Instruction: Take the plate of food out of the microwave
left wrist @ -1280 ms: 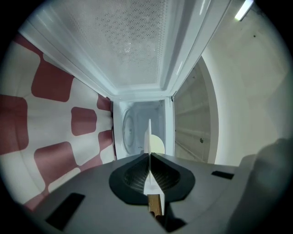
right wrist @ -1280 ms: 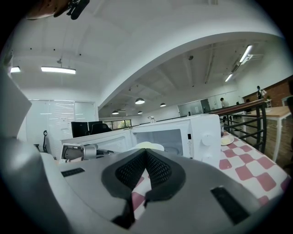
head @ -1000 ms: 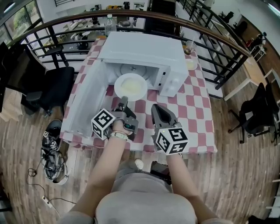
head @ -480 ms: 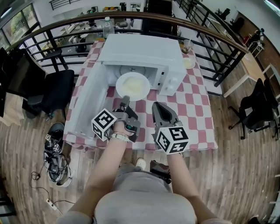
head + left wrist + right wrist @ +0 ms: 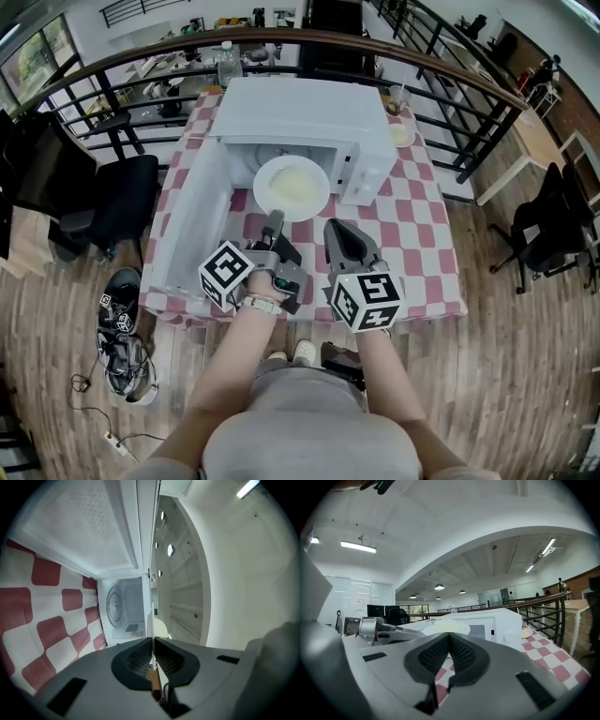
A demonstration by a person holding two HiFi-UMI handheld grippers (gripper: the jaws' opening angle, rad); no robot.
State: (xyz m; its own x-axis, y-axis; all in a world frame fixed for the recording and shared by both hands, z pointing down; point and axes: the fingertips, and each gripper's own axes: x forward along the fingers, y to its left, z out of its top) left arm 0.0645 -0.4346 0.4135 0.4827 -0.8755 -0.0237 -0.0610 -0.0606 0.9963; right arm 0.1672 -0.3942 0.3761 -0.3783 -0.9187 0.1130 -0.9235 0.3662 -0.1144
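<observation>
The plate of food (image 5: 292, 186) is basically at the mouth of the microwave (image 5: 300, 112), over the middle of the table (image 5: 427, 244) and looking mostly clear of the cavity. The left hand-held gripper (image 5: 274, 221) is pinching its near rim and holding it level, probably so the pale yellow stuff on it (can't tell what) doesn't slide off. The right hand-held gripper (image 5: 336, 232) sits just beside it toward the near edge, pressed together on nothing, kinda on standby. The door (image 5: 192, 220) is swung out toward the left edge. Inside there's just the bare turntable (image 5: 114, 606). A small dish (image 5: 405, 136) sits by the far right corner.
</observation>
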